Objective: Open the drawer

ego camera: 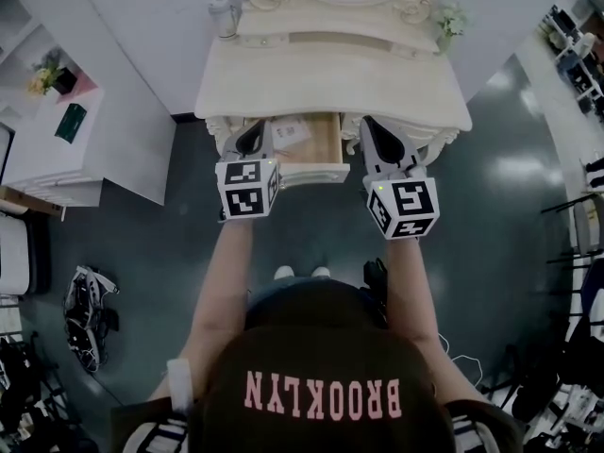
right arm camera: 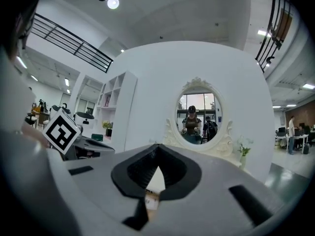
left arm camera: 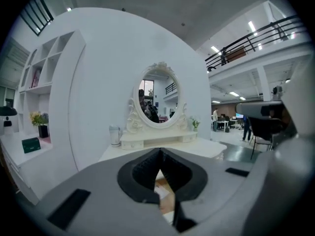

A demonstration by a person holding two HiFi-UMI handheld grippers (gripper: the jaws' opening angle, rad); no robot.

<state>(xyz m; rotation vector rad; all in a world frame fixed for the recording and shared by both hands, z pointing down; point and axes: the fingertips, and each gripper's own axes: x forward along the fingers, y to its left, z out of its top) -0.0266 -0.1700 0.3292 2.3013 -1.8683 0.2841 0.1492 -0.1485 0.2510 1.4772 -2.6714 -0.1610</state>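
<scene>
The cream dressing table (ego camera: 415,88) has its middle drawer (ego camera: 312,171) pulled out, showing a wooden inside with a sheet of paper (ego camera: 290,132). My left gripper (ego camera: 252,135) hovers over the drawer's left end, shut and holding nothing. My right gripper (ego camera: 374,128) hangs just right of the drawer, also shut and empty. In the left gripper view the jaws (left arm camera: 158,155) meet at the tips, with the drawer's paper (left arm camera: 163,187) showing through the gap below them. The right gripper view shows its jaws (right arm camera: 156,150) closed as well, aimed toward the oval mirror (right arm camera: 199,117).
A white shelf unit (ego camera: 57,149) with a plant and a green box stands to the left. A cup (ego camera: 224,17) and a small plant (ego camera: 451,22) sit on the table top. A bag (ego camera: 90,314) lies on the dark floor at left. My feet (ego camera: 302,273) stand in front of the drawer.
</scene>
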